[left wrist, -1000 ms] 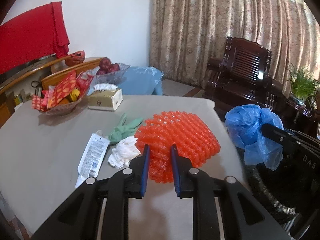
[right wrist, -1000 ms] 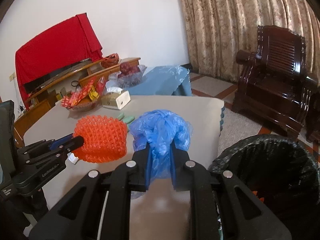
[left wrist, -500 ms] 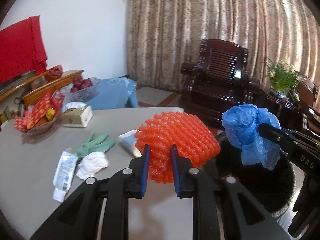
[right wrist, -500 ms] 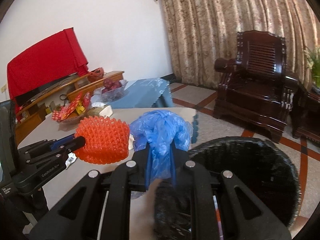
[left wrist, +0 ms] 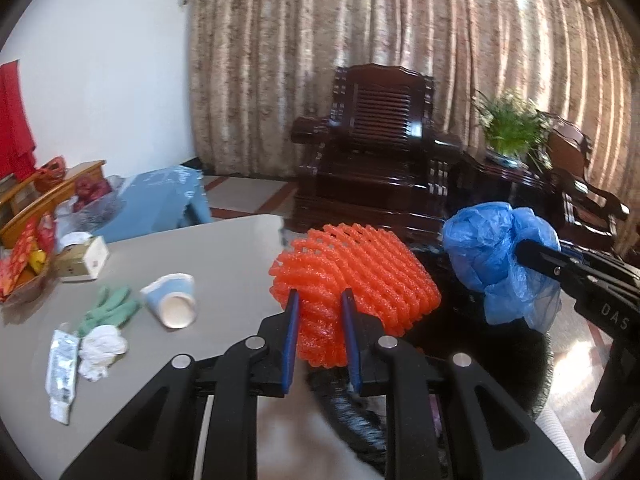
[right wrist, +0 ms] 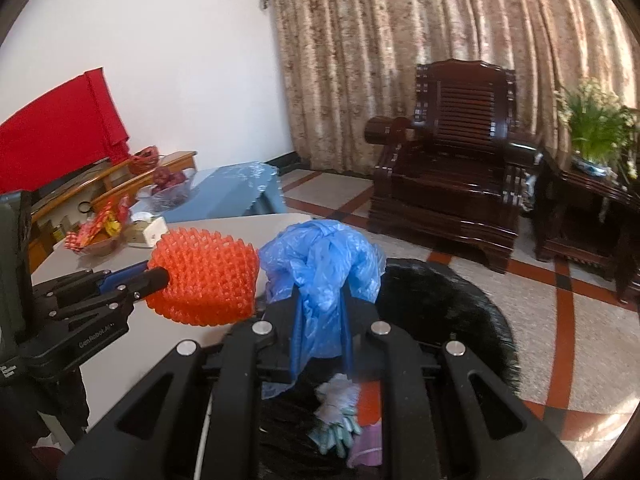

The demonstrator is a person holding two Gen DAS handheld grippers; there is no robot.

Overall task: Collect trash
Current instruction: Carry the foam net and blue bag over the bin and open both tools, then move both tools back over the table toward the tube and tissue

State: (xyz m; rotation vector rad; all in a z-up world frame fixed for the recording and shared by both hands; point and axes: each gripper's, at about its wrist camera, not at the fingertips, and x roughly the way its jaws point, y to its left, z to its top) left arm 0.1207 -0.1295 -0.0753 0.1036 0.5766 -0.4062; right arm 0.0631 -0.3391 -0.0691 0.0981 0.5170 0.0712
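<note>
the left gripper (left wrist: 319, 312) is squeezing the orange foam net (left wrist: 354, 276), and the right gripper (right wrist: 320, 308) is squeezing the blue plastic bag (right wrist: 320, 260). both are hanging in the air over the near edge of the black trash bin (right wrist: 460, 300), with the net more over the edge of the table (left wrist: 224, 256) beside the bin.

what could be going wrong from here — the net is sitting close to the bin's rim on the table side, so if the fingers are letting go too soon it could be bouncing off the rim and falling on the floor. the bag is light and floppy, so it could be sticking to the pads or floating off to the side. the two grippers are also close together, so they could be bumping.

counting from the bin outward: two grippers, one net, one bag, one bin. on the table beside the bin there is one tipped paper cup (left wrist: 172, 300), then one green glove (left wrist: 110, 310), one white crumpled tissue (left wrist: 102, 350) and one white wrapper (left wrist: 60, 372). farther from the bin, one tissue box (left wrist: 82, 260).
</note>
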